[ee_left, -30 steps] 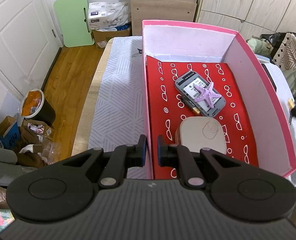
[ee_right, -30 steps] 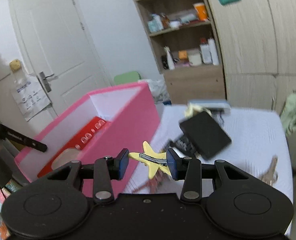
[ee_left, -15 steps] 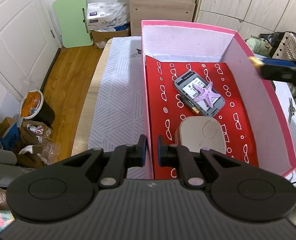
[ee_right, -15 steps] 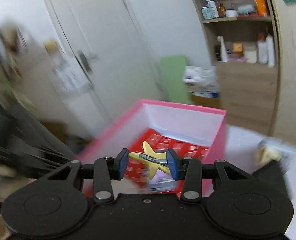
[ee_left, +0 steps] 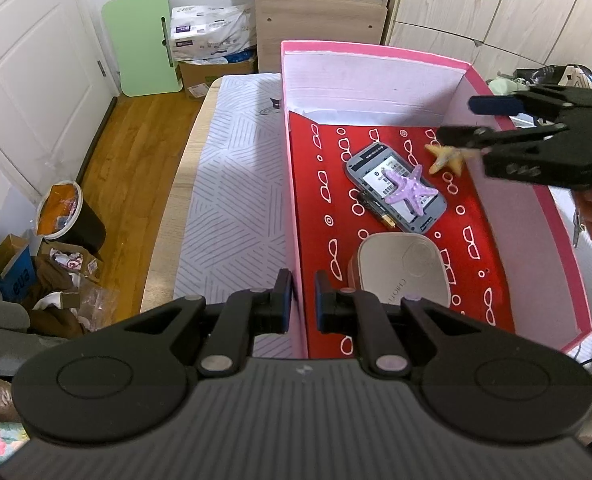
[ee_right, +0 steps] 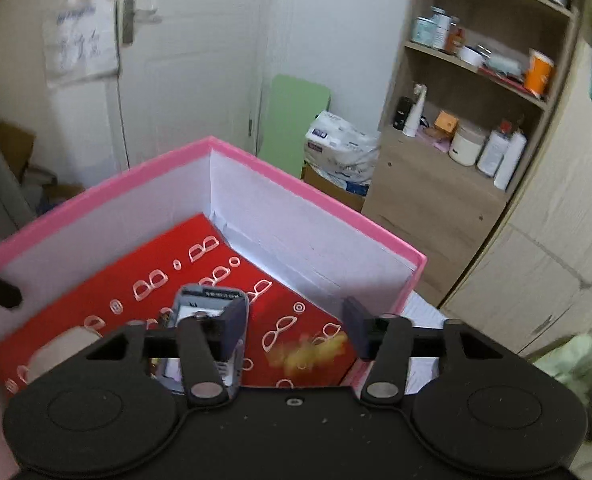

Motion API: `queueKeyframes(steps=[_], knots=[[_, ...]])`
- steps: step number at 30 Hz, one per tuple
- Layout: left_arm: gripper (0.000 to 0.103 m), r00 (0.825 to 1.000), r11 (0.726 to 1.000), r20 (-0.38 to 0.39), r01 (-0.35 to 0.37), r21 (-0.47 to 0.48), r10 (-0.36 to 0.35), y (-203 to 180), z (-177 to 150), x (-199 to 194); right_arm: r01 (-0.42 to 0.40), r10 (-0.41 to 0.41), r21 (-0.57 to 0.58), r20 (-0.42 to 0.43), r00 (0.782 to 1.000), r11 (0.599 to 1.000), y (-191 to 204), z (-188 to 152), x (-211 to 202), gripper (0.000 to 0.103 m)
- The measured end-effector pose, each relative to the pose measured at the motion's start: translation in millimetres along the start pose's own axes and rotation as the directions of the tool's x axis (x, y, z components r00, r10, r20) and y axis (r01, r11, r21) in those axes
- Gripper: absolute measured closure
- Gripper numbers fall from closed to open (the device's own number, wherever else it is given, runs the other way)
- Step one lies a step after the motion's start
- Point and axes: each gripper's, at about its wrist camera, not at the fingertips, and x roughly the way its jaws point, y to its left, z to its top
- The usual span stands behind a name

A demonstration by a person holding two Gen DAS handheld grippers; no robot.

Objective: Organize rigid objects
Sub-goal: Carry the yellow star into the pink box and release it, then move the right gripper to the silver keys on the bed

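A pink box [ee_left: 375, 50] with a red patterned floor stands on the table. Inside lie a grey phone [ee_left: 395, 188] with a purple starfish [ee_left: 409, 190] on it, a beige rounded case [ee_left: 401, 272] and a yellow starfish clip [ee_left: 447, 157]. My left gripper [ee_left: 303, 300] is shut on the box's near-left wall. My right gripper [ee_right: 294, 326] is open over the box's right side, and it also shows in the left wrist view [ee_left: 471, 120]. The yellow clip [ee_right: 307, 352] is a blur below its fingers, free of them.
A striped cloth [ee_left: 236, 200] covers the table left of the box. A wooden shelf unit [ee_right: 475, 120] with bottles, a green board [ee_left: 144, 44] and a white door [ee_right: 176, 60] stand behind. A bin [ee_left: 62, 216] and clutter sit on the floor at left.
My right gripper moved over the box, opened and let go of the yellow starfish clip, which now is on the red floor. My left gripper has not moved.
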Motion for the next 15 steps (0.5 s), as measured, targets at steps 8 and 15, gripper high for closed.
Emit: queueKeyframes(steps=[8,15], knots=[[0.093,1.0,1.0,0.006,0.013,-0.013,-0.012,2,0,-1,-0.043,0.028,0.182,0.08,0.996,0.982,-36,-21,-63,0.043],[0.093,1.0,1.0,0.012,0.007,-0.01,-0.007,1,0,0,-0.059,0.033,0.343,0.081,0.996,0.937,-71,-77,-111,0.043]])
